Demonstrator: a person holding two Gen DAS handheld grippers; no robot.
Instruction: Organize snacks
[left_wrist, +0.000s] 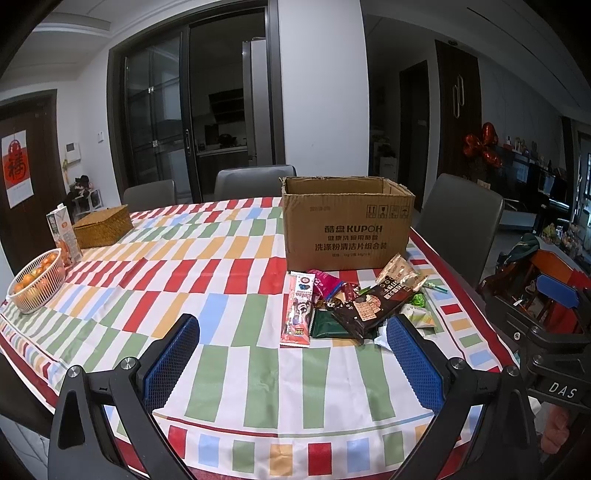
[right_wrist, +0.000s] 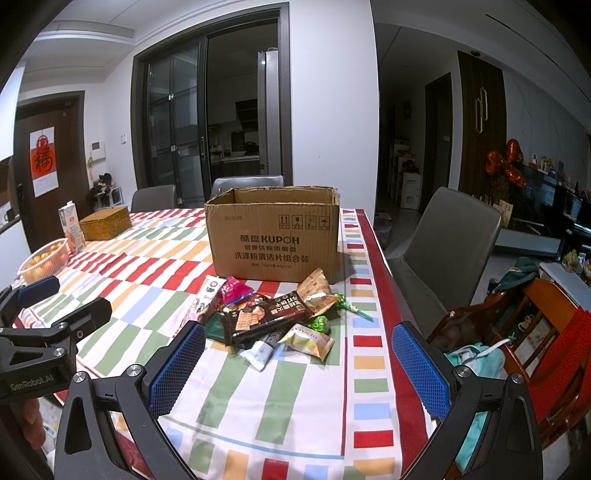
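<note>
A pile of snack packets (left_wrist: 354, 299) lies on the striped tablecloth just in front of an open cardboard box (left_wrist: 347, 221). It includes a long red packet (left_wrist: 297, 310), a dark brown biscuit pack (left_wrist: 369, 304) and a tan wrapper (left_wrist: 400, 275). The same pile (right_wrist: 273, 317) and box (right_wrist: 273, 232) show in the right wrist view. My left gripper (left_wrist: 291, 334) is open and empty, just short of the pile. My right gripper (right_wrist: 299, 341) is open and empty, with the pile between and beyond its fingers.
A white basket of oranges (left_wrist: 35, 282), a carton (left_wrist: 62, 236) and a woven box (left_wrist: 101, 227) sit at the table's far left. Grey chairs (left_wrist: 458, 214) stand around the table. The table's right edge (right_wrist: 391, 314) is close to the pile.
</note>
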